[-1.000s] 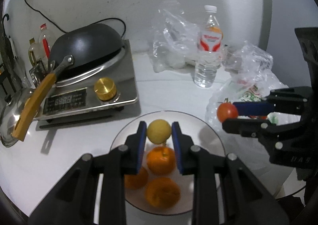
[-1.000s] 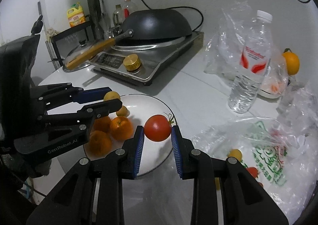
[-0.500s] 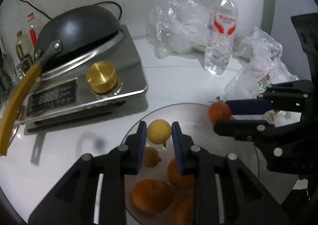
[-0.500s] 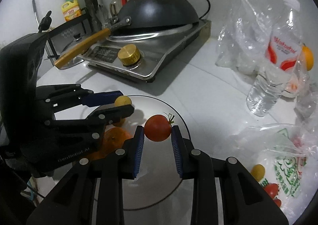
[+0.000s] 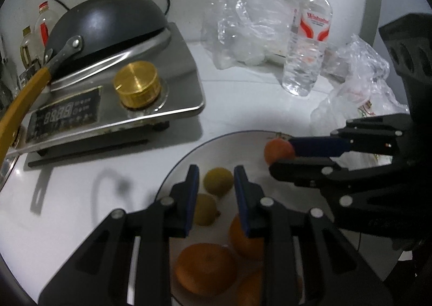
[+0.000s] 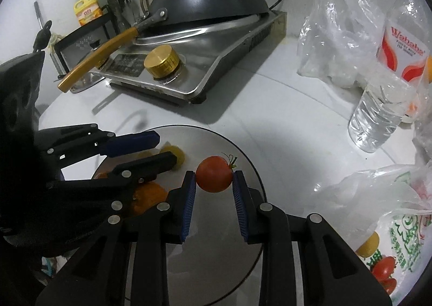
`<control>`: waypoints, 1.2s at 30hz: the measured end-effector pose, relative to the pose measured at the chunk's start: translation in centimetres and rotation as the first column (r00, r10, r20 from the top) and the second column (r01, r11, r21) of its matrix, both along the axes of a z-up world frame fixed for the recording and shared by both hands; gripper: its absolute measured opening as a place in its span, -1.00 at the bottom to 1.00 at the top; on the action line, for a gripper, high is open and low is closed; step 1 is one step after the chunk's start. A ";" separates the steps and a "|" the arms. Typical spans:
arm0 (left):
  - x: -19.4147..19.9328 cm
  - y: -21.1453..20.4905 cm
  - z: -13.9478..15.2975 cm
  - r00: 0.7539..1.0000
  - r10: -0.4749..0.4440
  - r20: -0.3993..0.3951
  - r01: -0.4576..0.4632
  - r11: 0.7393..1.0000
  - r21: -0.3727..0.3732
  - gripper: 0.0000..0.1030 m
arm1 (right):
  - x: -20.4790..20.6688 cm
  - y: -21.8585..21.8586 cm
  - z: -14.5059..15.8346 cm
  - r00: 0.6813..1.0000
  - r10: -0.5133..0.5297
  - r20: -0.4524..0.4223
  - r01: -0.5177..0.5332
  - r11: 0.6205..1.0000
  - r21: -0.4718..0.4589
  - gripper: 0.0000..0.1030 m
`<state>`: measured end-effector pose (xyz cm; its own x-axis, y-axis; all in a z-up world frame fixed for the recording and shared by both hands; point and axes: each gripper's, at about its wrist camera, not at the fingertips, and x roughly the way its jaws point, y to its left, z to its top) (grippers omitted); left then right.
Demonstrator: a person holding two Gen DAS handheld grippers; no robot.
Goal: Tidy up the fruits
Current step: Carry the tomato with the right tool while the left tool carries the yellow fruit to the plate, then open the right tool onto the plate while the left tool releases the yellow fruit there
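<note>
My left gripper (image 5: 216, 188) hangs low over the white plate (image 5: 243, 148), shut on a small yellow lemon (image 5: 218, 181) that looks blurred between the blue pads. On the plate under it lie a second lemon (image 5: 205, 210) and several oranges (image 5: 205, 268). My right gripper (image 6: 214, 179) is shut on a red tomato (image 6: 214, 174) with a green stem, above the plate's (image 6: 213, 141) far right part. In the right wrist view the left gripper (image 6: 167, 148) reaches in from the left with the lemon (image 6: 180, 157) at its tips. In the left wrist view the right gripper (image 5: 282, 156) comes in from the right with the tomato (image 5: 279, 150).
A steel induction cooker (image 5: 172, 90) with a gold knob and an upturned black wok (image 5: 108, 19) stands behind the plate on the left. A water bottle (image 5: 306, 46) and clear plastic bags (image 5: 251, 25) stand at the back. A bag (image 6: 391, 246) holding more tomatoes lies to the right.
Both grippers have moved forward and down over the plate, each still carrying its fruit. The tomato now hangs over the plate's far rim, and the lemon looks blurred and slightly smaller.
</note>
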<state>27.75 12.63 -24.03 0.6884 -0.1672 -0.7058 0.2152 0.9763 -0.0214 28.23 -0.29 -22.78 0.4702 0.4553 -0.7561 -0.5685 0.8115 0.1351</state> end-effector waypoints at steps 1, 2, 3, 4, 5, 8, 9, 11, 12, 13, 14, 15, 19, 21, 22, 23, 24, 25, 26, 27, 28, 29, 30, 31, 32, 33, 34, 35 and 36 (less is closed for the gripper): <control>-0.1 0.1 0.1 1.000 0.005 0.005 -0.005 1.000 0.004 -0.45 | 0.0 0.1 0.0 1.000 0.001 0.000 -0.001 1.000 0.001 -0.42; -0.2 0.1 0.2 1.000 0.003 0.007 -0.003 1.000 -0.007 -0.45 | 0.1 0.2 -0.1 1.000 0.000 0.001 0.000 1.000 -0.001 -0.42; -0.3 0.2 0.2 1.000 0.001 0.007 -0.001 1.000 -0.014 -0.44 | 0.1 0.3 -0.1 1.000 0.000 0.000 0.000 1.000 -0.002 -0.42; -0.4 0.3 0.3 1.000 0.003 0.010 -0.003 1.000 -0.017 -0.43 | 0.1 0.5 -0.2 1.000 0.000 -0.003 0.000 1.000 -0.004 -0.42; -0.5 0.4 0.5 1.000 0.006 0.016 -0.005 1.000 -0.018 -0.43 | 0.2 0.6 -0.3 1.000 0.000 -0.007 0.000 1.000 -0.007 -0.42; -0.8 0.9 0.9 0.999 0.017 0.032 -0.016 0.999 -0.032 -0.42 | 0.3 1.0 -0.6 1.000 0.005 -0.011 -0.005 1.000 -0.013 -0.42; -1.0 1.1 1.0 0.999 0.021 0.037 -0.020 0.999 -0.035 -0.42 | 0.4 1.1 -0.6 1.000 0.005 -0.012 -0.005 1.000 -0.013 -0.42; -1.1 1.4 1.2 0.999 0.032 0.041 -0.031 0.999 -0.038 -0.42 | 0.5 1.2 -0.6 1.000 -0.001 -0.016 0.001 1.000 -0.012 -0.42; -1.2 1.5 1.3 0.998 0.036 0.043 -0.035 0.999 -0.038 -0.42 | 0.5 1.2 -0.6 1.000 -0.004 -0.016 0.003 1.000 -0.013 -0.42; -1.4 1.7 1.3 0.998 0.042 0.043 -0.040 0.998 -0.040 -0.41 | 0.5 1.1 -0.5 1.000 -0.007 -0.013 0.007 1.000 -0.016 -0.42; -1.5 1.8 1.4 0.998 0.045 0.044 -0.043 0.998 -0.041 -0.41 | 0.5 1.1 -0.4 1.000 -0.009 -0.010 0.009 1.000 -0.018 -0.42; -1.7 1.9 1.4 0.998 0.048 0.045 -0.046 0.998 -0.041 -0.41 | 0.4 1.2 -0.3 1.000 -0.011 -0.007 0.011 1.000 -0.019 -0.40; -2.4 1.9 1.8 0.997 0.058 0.053 -0.056 0.998 -0.040 -0.40 | 0.0 1.0 0.2 1.000 -0.020 0.001 0.020 1.000 -0.017 -0.28; -2.7 1.9 2.0 0.996 0.061 0.057 -0.059 0.998 -0.036 -0.39 | -0.3 0.7 0.6 1.000 -0.025 0.009 0.025 1.000 -0.014 -0.28; -2.8 1.8 2.1 0.996 0.062 0.060 -0.060 0.998 -0.035 -0.38 | -0.6 0.6 0.9 0.999 -0.028 0.016 0.028 1.000 -0.013 -0.28; -3.0 1.7 2.4 0.996 0.064 0.065 -0.062 0.997 -0.035 -0.37 | -0.8 0.4 1.2 0.999 -0.030 0.021 0.030 0.999 -0.012 -0.28; -3.2 1.6 2.6 0.996 0.065 0.069 -0.063 0.997 -0.034 -0.36 | -0.9 0.3 1.3 0.999 -0.031 0.025 0.031 0.999 -0.012 -0.28; -3.4 1.4 2.8 0.995 0.065 0.074 -0.063 0.997 -0.033 -0.32 | -1.2 0.1 1.6 0.999 -0.034 0.031 0.034 0.999 -0.012 -0.28; -3.6 1.3 3.1 0.995 0.065 0.080 -0.063 0.997 -0.033 -0.28 | -1.5 -0.1 1.8 0.999 -0.037 0.036 0.038 0.999 -0.012 -0.28; -3.8 1.2 3.3 0.994 0.066 0.084 -0.064 0.997 -0.034 -0.15 | -1.5 -0.3 2.0 0.998 -0.040 0.039 0.041 0.999 -0.012 -0.28; -4.1 1.1 3.6 0.994 0.068 0.090 -0.065 0.997 -0.037 -0.05 | -1.8 -0.6 2.3 0.998 -0.044 0.046 0.045 0.999 -0.011 -0.28; -4.4 0.9 3.9 0.993 0.071 0.099 -0.067 0.997 -0.042 -0.04 | -2.1 -0.7 2.6 0.998 -0.046 0.050 0.047 0.999 -0.010 -0.28; -4.7 0.8 4.2 0.992 0.070 0.104 -0.066 0.997 -0.041 -0.04 | -2.4 -1.0 2.8 0.997 -0.048 0.055 0.049 0.999 -0.009 -0.28; -4.9 0.6 4.5 0.992 0.069 0.108 -0.065 0.997 -0.040 -0.04 | -2.6 -1.2 3.0 0.997 -0.050 0.060 0.051 0.999 -0.008 -0.28; -5.2 0.3 4.8 0.991 0.068 0.113 -0.064 0.997 -0.038 -0.04 | -2.9 -1.5 3.3 0.996 -0.053 0.065 0.053 0.999 -0.007 -0.28; -5.5 0.1 5.0 0.991 0.067 0.117 -0.063 0.997 -0.037 -0.04 | -3.2 -1.8 3.6 0.996 -0.056 0.071 0.056 0.998 -0.005 -0.28; -5.7 -0.1 5.2 0.991 0.067 0.120 -0.063 0.997 -0.035 -0.04 | -3.5 -2.1 3.8 0.995 -0.058 0.077 0.058 0.998 -0.002 -0.28; -6.0 -0.4 5.4 0.990 0.065 0.124 -0.062 0.998 -0.033 -0.04 | -3.8 -2.4 4.1 0.995 -0.060 0.082 0.060 0.998 0.001 -0.28; -6.3 -0.8 5.7 0.990 0.065 0.128 -0.061 0.998 -0.031 -0.04 | -4.0 -2.6 4.2 0.994 -0.062 0.086 0.062 0.998 0.002 -0.28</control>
